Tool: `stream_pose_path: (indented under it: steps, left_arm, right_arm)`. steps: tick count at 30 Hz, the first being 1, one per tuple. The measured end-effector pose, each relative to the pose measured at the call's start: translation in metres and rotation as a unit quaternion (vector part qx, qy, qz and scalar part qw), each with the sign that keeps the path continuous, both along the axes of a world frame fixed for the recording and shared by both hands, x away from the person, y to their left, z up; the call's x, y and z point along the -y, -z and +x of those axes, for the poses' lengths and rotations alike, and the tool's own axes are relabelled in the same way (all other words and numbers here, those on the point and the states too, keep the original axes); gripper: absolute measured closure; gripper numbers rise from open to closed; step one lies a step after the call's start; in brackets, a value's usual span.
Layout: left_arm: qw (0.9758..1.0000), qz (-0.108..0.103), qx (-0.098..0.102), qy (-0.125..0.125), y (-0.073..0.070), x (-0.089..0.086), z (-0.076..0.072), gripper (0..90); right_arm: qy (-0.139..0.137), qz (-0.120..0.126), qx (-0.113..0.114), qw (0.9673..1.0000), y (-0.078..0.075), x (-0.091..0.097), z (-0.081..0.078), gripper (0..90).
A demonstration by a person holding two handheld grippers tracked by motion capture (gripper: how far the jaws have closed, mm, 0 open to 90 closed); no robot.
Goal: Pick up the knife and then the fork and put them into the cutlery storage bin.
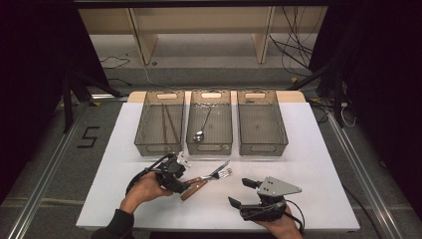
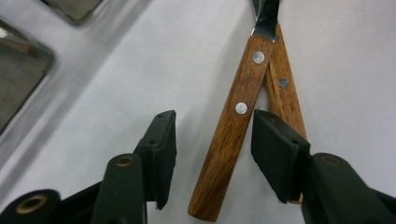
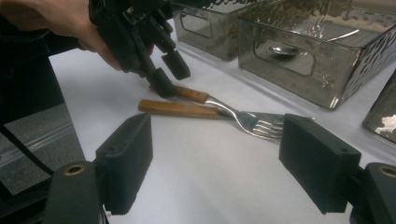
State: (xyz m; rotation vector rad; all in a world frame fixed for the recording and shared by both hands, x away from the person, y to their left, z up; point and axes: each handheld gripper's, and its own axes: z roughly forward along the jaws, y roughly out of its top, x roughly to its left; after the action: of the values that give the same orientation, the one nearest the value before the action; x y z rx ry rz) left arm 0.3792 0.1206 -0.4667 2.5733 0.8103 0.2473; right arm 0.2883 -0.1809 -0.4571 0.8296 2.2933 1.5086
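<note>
Two wooden-handled pieces of cutlery lie crossed on the white table (image 1: 308, 164). One is a fork (image 1: 225, 173), whose tines (image 3: 261, 125) point toward the trays. My left gripper (image 1: 185, 186) reaches down over the handle ends. In the left gripper view one handle (image 2: 229, 140) lies between the half-spread jaws of the left gripper (image 2: 215, 123), with a gap at the left pad. The second handle (image 2: 282, 88) runs under the right pad (image 2: 275, 149). My right gripper (image 1: 240, 191) rests open near the front edge. The right gripper (image 3: 217, 135) has nothing between its pads.
Three clear trays stand in a row at the back. The left tray (image 1: 143, 132) holds chopsticks (image 1: 168, 122), the middle tray (image 1: 228, 134) holds a spoon (image 1: 200, 130), and the right tray (image 1: 281, 134) has nothing in it. Cables trail from both grippers.
</note>
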Motion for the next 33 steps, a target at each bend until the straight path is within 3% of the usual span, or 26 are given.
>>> stream_pose_path:
  steps: [8, 20, 27, 33]
  left_arm:
    - [0.9999, 0.006, -0.003, 0.013, 0.004, 0.0026, -0.0006, 60.0]
    - [0.999, -0.001, 0.001, 0.045, 0.0047, 0.0032, -0.0029, 74.7]
    - [0.9986, -0.004, 0.006, 0.053, 0.0035, 0.0021, -0.0036, 75.5]
    - [0.9989, -0.014, 0.016, 0.043, -0.0049, 0.0015, -0.0057, 75.7]
  right_arm:
    - [-0.001, -0.002, 0.0, 1.0, 0.0002, -0.0006, 0.0002, 26.5]
    - [-0.001, -0.002, -0.001, 1.0, 0.0004, -0.0006, 0.0001, 26.5]
    - [-0.001, -0.001, -0.001, 1.0, 0.0002, -0.0005, 0.0, 26.5]
    - [0.0, -0.001, 0.0, 1.0, -0.0001, -0.0002, 0.0, 26.5]
